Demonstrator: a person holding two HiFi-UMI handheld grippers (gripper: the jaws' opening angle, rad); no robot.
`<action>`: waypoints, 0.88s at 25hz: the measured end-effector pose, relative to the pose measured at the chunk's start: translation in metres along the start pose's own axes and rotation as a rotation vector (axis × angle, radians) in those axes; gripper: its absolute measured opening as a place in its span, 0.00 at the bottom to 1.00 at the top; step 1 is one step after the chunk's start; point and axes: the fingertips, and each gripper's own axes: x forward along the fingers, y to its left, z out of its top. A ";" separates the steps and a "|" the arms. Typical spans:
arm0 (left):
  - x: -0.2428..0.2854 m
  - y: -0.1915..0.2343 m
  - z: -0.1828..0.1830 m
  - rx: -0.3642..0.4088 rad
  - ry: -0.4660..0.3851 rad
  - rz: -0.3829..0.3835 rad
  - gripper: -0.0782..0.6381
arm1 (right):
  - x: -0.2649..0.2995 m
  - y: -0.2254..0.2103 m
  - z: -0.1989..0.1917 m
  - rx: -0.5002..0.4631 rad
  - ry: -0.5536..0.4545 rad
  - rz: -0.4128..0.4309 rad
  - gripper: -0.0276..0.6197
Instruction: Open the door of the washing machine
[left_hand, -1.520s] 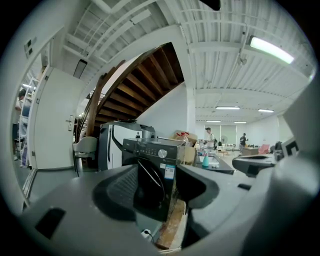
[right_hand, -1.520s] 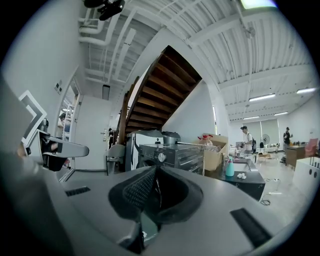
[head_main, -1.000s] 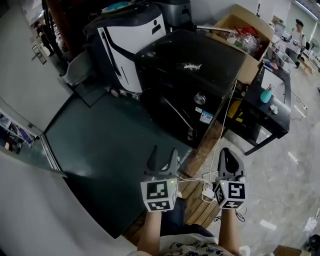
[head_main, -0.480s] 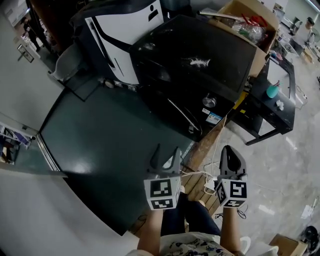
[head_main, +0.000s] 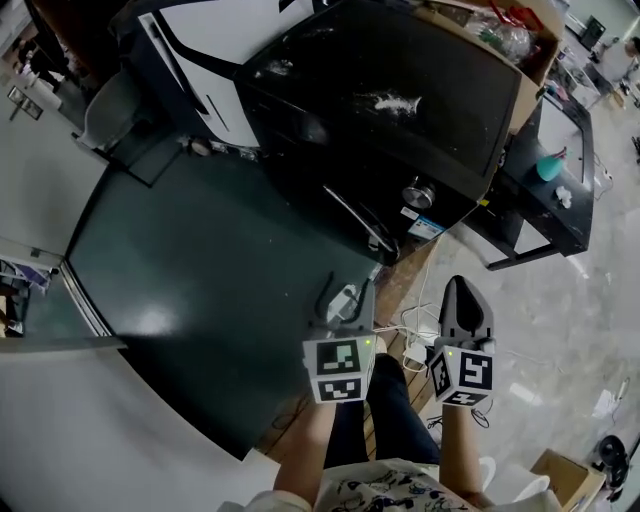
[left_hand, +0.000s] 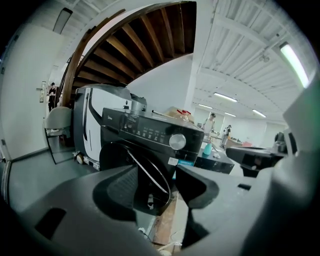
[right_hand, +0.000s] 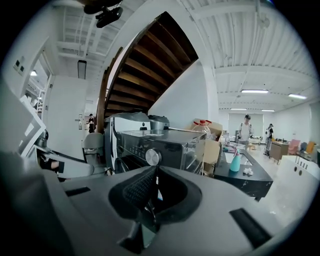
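A black washing machine (head_main: 390, 110) stands ahead in the head view, its round door (head_main: 345, 225) facing me with a silver knob (head_main: 416, 193) at the upper right. My left gripper (head_main: 347, 292) hangs open a short way in front of the door, nothing between its fingers. In the left gripper view the door (left_hand: 145, 175) shows through the gap between the open jaws of the left gripper (left_hand: 156, 187). My right gripper (head_main: 463, 300) is shut and empty, to the right of the left one. The right gripper view shows the machine's knob (right_hand: 152, 156) above the closed right gripper (right_hand: 152, 187).
A white appliance (head_main: 215, 45) stands left of the machine. A cardboard box (head_main: 515, 40) and a black table (head_main: 555, 185) with a teal bottle (head_main: 546, 165) are on the right. White cables and a power strip (head_main: 412, 350) lie on wooden boards by my feet.
The view has moved closer to the machine. Both grippers have shifted slightly right and forward; the left stays open, the right stays shut.
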 end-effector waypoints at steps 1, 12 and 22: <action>0.008 -0.002 -0.001 -0.006 0.007 -0.004 0.42 | 0.005 -0.002 -0.003 0.004 0.005 0.001 0.07; 0.089 -0.014 -0.028 -0.087 0.098 0.009 0.42 | 0.055 -0.038 -0.025 0.027 0.055 0.018 0.07; 0.154 -0.024 -0.055 -0.132 0.145 0.051 0.42 | 0.076 -0.067 -0.069 0.054 0.135 0.023 0.07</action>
